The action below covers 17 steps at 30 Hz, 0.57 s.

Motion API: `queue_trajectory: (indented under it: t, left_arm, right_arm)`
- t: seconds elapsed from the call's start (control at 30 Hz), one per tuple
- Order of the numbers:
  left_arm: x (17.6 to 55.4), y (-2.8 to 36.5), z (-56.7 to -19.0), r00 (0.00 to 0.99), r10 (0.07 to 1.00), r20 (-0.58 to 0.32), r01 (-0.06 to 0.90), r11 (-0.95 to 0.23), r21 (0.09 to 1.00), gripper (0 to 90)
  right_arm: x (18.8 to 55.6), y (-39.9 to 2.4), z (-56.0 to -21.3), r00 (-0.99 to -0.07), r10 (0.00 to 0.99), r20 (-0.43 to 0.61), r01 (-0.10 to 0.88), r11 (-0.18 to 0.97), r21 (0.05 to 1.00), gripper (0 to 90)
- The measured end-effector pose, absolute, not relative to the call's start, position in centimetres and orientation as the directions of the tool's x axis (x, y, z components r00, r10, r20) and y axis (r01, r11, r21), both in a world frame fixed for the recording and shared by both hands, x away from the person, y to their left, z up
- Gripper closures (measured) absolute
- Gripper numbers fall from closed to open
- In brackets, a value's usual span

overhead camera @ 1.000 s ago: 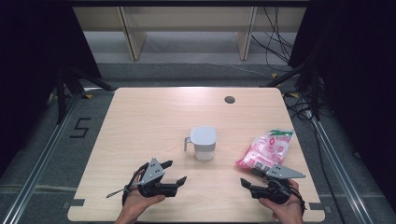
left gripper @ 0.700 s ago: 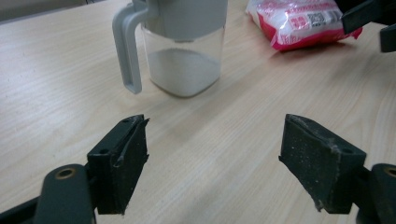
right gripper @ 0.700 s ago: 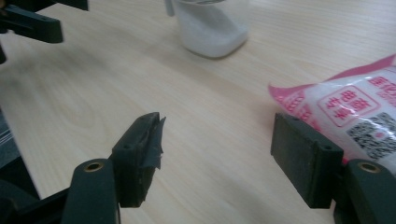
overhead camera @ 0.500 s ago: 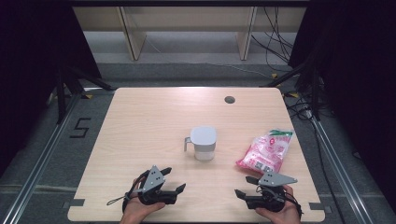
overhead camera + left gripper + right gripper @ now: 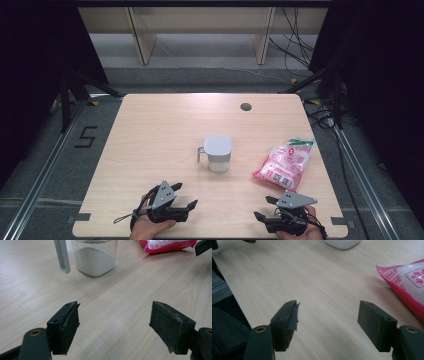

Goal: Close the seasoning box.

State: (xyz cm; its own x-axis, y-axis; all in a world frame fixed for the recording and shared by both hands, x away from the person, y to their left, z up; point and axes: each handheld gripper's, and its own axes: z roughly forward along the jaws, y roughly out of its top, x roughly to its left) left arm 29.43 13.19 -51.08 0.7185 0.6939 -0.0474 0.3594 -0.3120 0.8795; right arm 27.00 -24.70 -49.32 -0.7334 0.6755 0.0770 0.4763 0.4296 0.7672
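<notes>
We see the clear jug (image 5: pixel 218 153) with its grey lid near the middle of the table (image 5: pixel 150 130), white powder in its bottom, handle to the left. The pink bag (image 5: pixel 285 163) lies to its right, well apart from it. Neither thing sits between any jaws. Our left gripper (image 5: pixel 184 196) rests at the near edge, jaws apart and empty, the jug far ahead of them. Our right gripper (image 5: pixel 264 208) has jaws wide apart and empty, the bag just beyond to the right.
</notes>
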Motion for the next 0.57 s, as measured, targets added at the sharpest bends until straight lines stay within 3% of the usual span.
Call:
queue_trajectory:
  t: [0.3,0.57]
  left_arm:
    - [29.59,13.34,-51.26,0.73,0.683,-0.03,0.348,-0.333,0.877,22.7]
    - [29.97,13.99,-51.48,0.691,0.719,-0.067,0.398,-0.302,0.866,22.7]
  right_arm:
    - [27.04,-24.62,-49.39,-0.737,0.674,0.059,0.472,0.45,0.758,32.9]
    - [27.18,-24.61,-49.48,-0.751,0.655,0.087,0.485,0.456,0.747,32.8]
